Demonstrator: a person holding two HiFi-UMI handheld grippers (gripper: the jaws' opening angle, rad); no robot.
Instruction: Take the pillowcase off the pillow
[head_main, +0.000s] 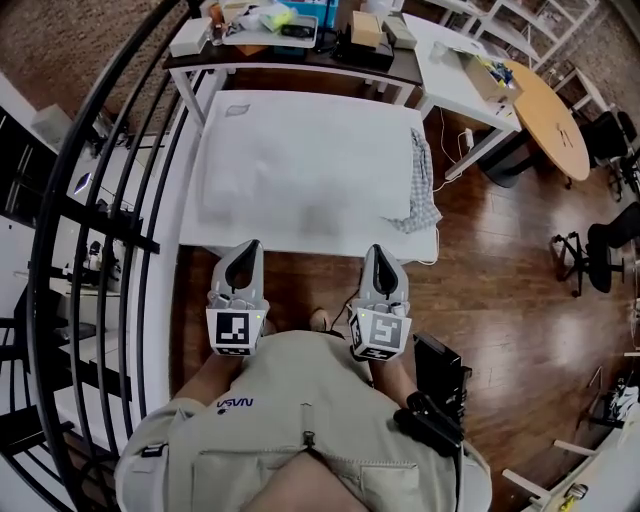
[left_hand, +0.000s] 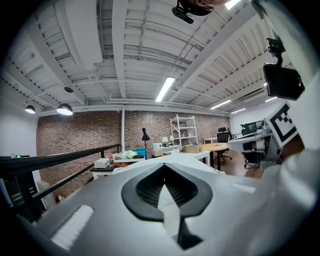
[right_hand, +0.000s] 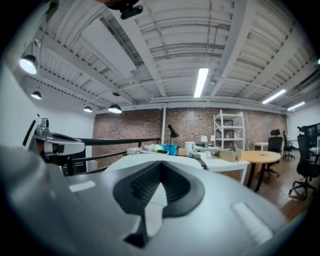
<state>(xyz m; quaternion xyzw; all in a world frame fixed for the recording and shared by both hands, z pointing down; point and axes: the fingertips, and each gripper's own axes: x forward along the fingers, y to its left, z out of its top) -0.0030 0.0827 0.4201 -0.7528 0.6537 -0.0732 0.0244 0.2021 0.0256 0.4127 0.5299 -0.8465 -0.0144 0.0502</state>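
The person is holding both grippers low and close to the body, side by side, pointing level toward the table (head_main: 300, 241). The left gripper (head_main: 246, 262) and the right gripper (head_main: 380, 268) are empty, jaws pressed together. The pillow (head_main: 320, 170) is lying on the table just ahead of them, inside its white pillowcase (head_main: 260, 130).
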